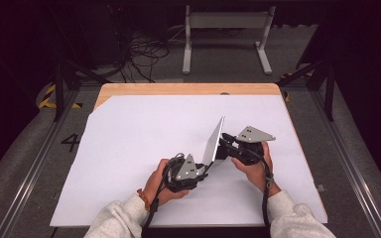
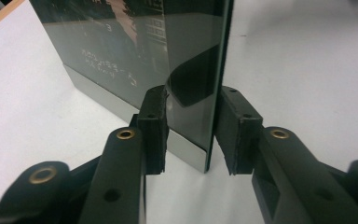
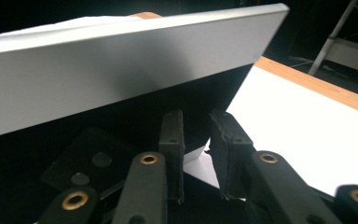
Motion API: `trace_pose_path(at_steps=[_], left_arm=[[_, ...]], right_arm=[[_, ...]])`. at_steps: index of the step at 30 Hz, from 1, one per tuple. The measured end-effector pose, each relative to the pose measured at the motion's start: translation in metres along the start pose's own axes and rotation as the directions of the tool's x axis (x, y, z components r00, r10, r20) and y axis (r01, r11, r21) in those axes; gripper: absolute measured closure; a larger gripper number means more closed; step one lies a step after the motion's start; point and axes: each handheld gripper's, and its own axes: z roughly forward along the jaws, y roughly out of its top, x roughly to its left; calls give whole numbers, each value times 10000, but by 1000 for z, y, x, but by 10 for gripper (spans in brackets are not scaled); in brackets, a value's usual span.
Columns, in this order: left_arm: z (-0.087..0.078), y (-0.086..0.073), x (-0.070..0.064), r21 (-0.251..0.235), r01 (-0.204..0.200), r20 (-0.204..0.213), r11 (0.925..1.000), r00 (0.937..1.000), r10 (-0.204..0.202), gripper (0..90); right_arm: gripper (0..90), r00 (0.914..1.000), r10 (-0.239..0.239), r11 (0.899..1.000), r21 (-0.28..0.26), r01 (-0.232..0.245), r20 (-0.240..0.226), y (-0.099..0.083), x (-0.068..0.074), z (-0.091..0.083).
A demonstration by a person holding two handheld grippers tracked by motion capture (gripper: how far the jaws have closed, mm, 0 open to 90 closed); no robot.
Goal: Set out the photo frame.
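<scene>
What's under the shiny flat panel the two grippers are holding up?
Under the tilted panel lies the white sheet that covers the table. The panel's lower corner sits between the left gripper jaws, near the sheet. The grippers and hands hide whether it touches the sheet.

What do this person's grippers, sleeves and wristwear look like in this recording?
Both grippers, left gripper and right gripper, are black with grey three-cornered plates on top and black trailing cables. Their jaws are black with brass-coloured rivets and dark pads. The sleeves are light grey; an orange-brown bracelet circles the left wrist.
</scene>
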Motion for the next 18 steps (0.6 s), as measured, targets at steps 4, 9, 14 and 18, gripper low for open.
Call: trace_pose_path(at_steps=[4, 9, 14, 18], left_arm=[[-8, -4, 2, -112, -21, 236, 9999, 9997, 23, 666], [-17, -12, 4, 78, -75, 596, 9999, 9982, 70, 719], [-14, -21, 11, 506, 152, 483, 9986, 9987, -176, 836], [-8, -24, 12, 672, 324, 541, 9972, 9979, -360, 880]], right_arm=[[697, 9999, -17, 10000, 90, 16, 116, -2, -2, -8], [683, 9999, -151, 9998, 155, 150, 72, -6, 3, -18], [662, 9992, -286, 9989, 362, 296, -277, -16, 13, -27], [657, 9965, -345, 9976, 578, 390, -762, -26, 27, -35]])
